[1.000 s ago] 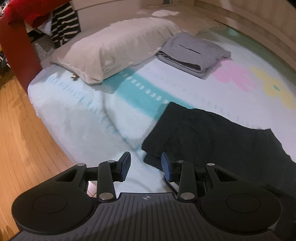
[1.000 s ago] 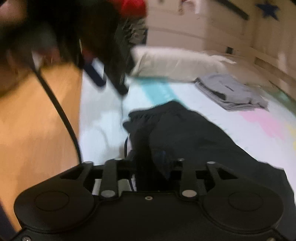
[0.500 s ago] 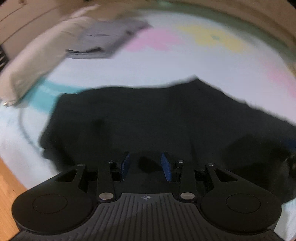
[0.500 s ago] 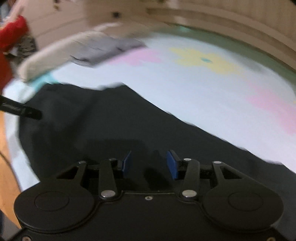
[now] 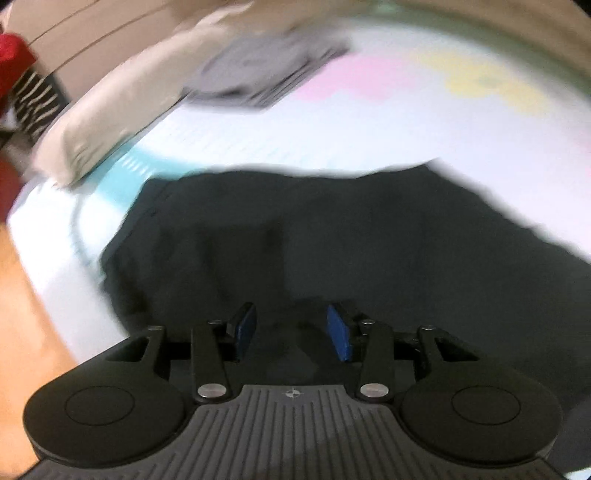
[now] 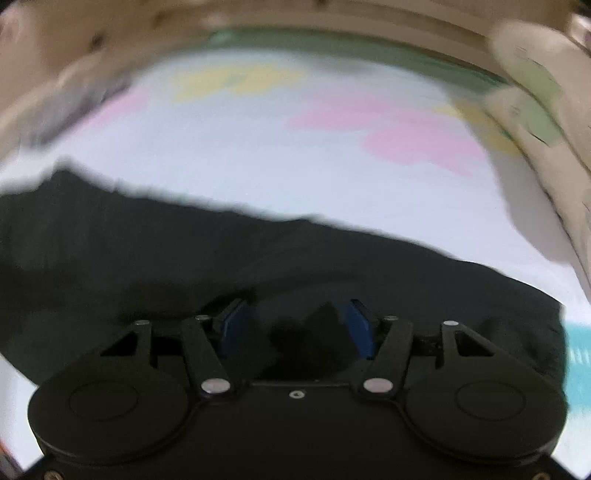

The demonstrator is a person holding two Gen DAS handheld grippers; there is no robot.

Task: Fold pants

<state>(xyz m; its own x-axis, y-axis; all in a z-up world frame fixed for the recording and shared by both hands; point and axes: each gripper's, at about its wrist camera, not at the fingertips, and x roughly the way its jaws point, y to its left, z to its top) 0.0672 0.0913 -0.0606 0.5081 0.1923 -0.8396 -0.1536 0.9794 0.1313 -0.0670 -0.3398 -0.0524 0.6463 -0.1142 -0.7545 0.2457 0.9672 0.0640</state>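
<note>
Black pants (image 5: pixel 369 240) lie spread across the pale patterned bed sheet (image 5: pixel 332 140). My left gripper (image 5: pixel 291 326) hangs low over the near part of the cloth, near the waist end. Its blue pads (image 5: pixel 245 328) stand apart and the jaws are opening, with nothing pinched between them. In the right wrist view the pants (image 6: pixel 147 251) run across the frame. My right gripper (image 6: pixel 295 325) is over their near edge and its jaws are opening wide. A dark hump of cloth sits between the pads (image 6: pixel 360 328), which do not press on it. Both views are blurred.
A beige pillow (image 5: pixel 122 110) and a folded grey garment (image 5: pixel 258 74) lie at the far left of the bed. Wooden floor (image 5: pixel 29 295) borders the bed on the left. A wooden bed rail (image 6: pixel 258 18) runs behind, with a pale cushion (image 6: pixel 535 129) at the right.
The right gripper, which had black cloth in its jaws, swung right along the pants and spread its pads. The left gripper moved from the bed edge to over the pants and widened slightly.
</note>
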